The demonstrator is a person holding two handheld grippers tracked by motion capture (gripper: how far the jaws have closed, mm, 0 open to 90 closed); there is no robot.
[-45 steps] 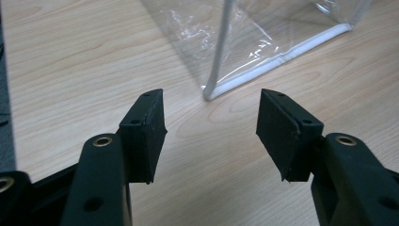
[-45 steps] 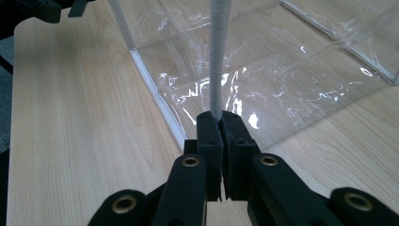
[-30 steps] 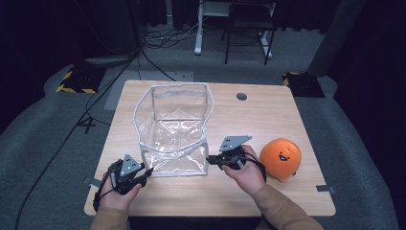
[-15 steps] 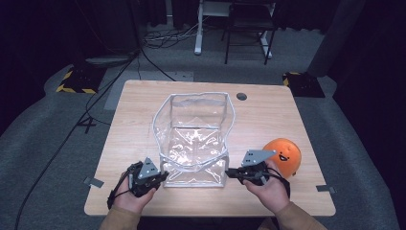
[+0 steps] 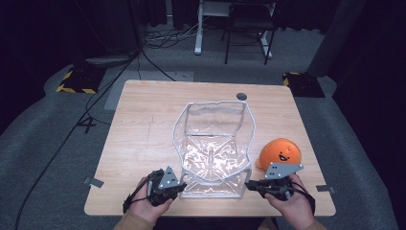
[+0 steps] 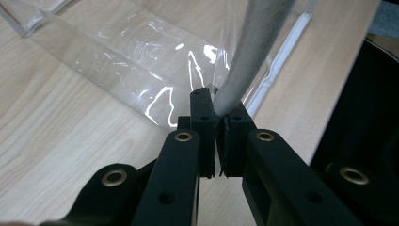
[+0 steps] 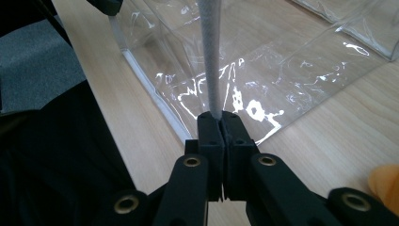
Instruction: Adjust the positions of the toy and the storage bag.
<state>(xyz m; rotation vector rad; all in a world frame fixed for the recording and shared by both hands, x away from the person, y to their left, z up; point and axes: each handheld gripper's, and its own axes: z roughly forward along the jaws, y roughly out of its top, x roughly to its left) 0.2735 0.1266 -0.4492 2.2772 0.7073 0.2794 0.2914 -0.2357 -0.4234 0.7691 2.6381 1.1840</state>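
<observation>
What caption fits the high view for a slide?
Left tool and right tool each clamp a near corner of the clear bag; orange plush beside it.

left gripper (image 6: 217, 123): jaws clamped on bag's grey trim (image 6: 251, 52); clear bag (image 6: 141, 52) on wooden table (image 6: 56, 127)

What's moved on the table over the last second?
The clear bag has been dragged to the person's right and toward the near edge, now close beside the orange plush. Both hands went with it, left gripper and right gripper staying clamped on its grey rim. The plush stayed put.
</observation>
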